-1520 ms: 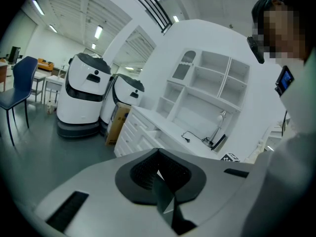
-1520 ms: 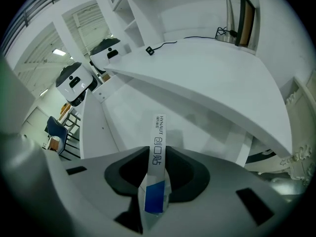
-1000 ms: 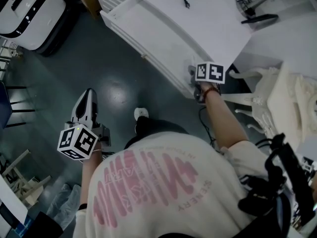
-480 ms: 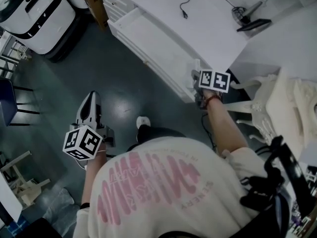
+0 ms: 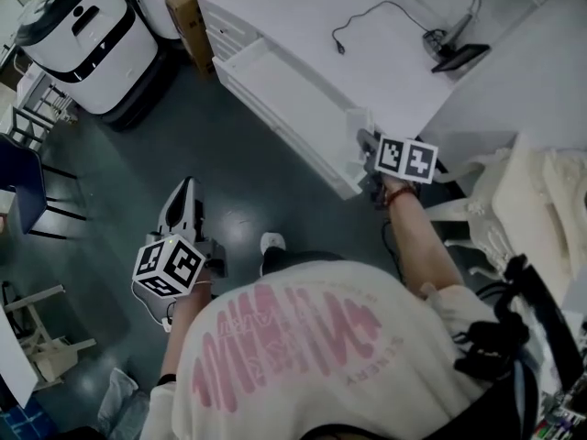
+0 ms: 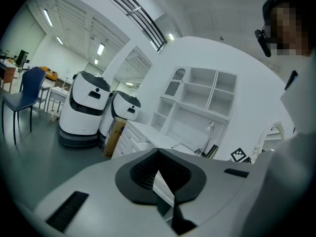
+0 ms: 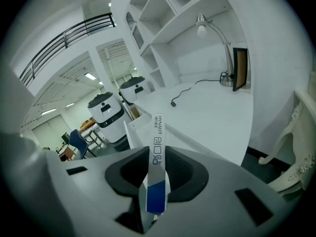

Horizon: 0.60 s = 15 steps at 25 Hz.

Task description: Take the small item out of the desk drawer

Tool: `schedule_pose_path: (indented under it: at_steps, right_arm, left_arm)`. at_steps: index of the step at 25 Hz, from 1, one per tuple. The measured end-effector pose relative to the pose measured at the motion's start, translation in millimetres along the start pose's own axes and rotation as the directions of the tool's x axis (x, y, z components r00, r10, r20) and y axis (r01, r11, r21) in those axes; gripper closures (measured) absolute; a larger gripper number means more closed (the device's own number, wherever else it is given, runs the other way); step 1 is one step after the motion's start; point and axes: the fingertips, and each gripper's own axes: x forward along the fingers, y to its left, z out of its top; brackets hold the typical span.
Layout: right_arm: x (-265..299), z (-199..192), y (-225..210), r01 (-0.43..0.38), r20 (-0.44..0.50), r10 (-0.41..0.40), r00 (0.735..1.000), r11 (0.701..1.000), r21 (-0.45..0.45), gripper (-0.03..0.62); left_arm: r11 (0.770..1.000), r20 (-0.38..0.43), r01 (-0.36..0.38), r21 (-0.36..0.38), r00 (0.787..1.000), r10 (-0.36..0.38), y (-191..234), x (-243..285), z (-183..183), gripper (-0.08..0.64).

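Note:
A slim white box with a blue end, the small item, stands upright between the jaws of my right gripper, which is shut on it. In the head view this gripper hangs at the near front corner of the white desk, just off its drawer fronts. One desk drawer stands pulled out at the far left end. My left gripper is over the dark floor, well left of the desk, pointing toward it; its jaws are shut with nothing held.
Two white robot bases and a cardboard box stand left of the desk. A lamp and a black cable lie on the desktop. A white ornate chair is at right, a blue chair at left.
My right gripper has risen with the slim box beside the desk's corner. My left gripper has come up and a little toward the desk, still shut.

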Motion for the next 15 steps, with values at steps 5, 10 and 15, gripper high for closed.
schedule_pose_path:
  at_steps: [5,10,15]
  right_arm:
    - [-23.2,15.6,15.2,-0.044,0.082,0.042,0.996,0.999,0.031,0.491]
    - [-45.5,26.9,36.9,-0.119,0.142,0.111,0.984,0.992,0.051,0.491]
    - [-77.7,39.0,67.8,-0.208,0.224,0.198,0.954,0.978,0.02,0.491]
  left_arm:
    - [1.0,0.042,0.016,0.019,0.999,-0.017,-19.8,-10.6,9.7,0.532]
    - [0.999,0.068,0.02,0.034,0.997,-0.022,-33.7,-22.5,16.2,0.532]
    - [0.998,0.09,0.039,0.04,0.995,-0.043,-51.0,-31.3,17.7,0.531]
